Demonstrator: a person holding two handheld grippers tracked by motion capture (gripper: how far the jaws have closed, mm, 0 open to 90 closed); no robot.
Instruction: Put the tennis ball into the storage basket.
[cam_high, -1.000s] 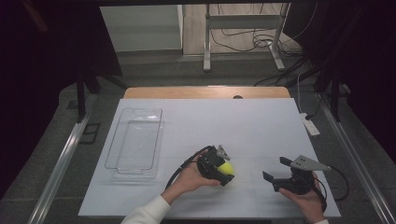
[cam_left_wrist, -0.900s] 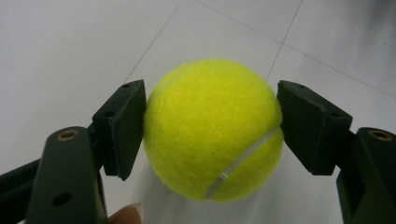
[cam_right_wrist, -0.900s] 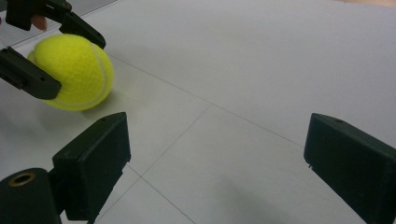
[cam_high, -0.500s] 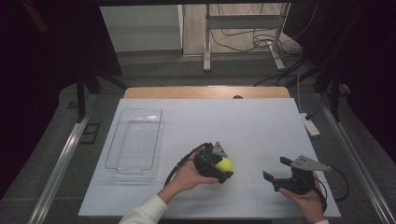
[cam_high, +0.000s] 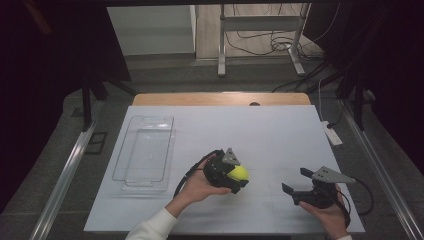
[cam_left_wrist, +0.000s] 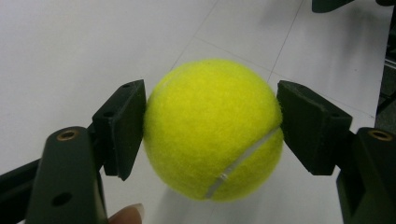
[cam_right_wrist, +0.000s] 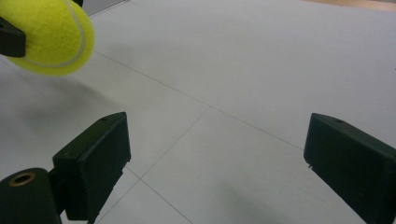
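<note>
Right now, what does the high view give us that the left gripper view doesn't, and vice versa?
High view alone: the clear tray at the table's left, apart from both hands, and the right gripper with its jaws standing open and nothing between them. Left gripper view alone: the pads pressed against opposite sides of the tennis ball, its white seam, and a shadow on the table beneath it, so it looks lifted. Both: the left gripper shut on the ball over the white table.

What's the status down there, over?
Left gripper shut on tennis ball, lifted off table. Right gripper open, empty. Clear tray left, path unobstructed.
</note>
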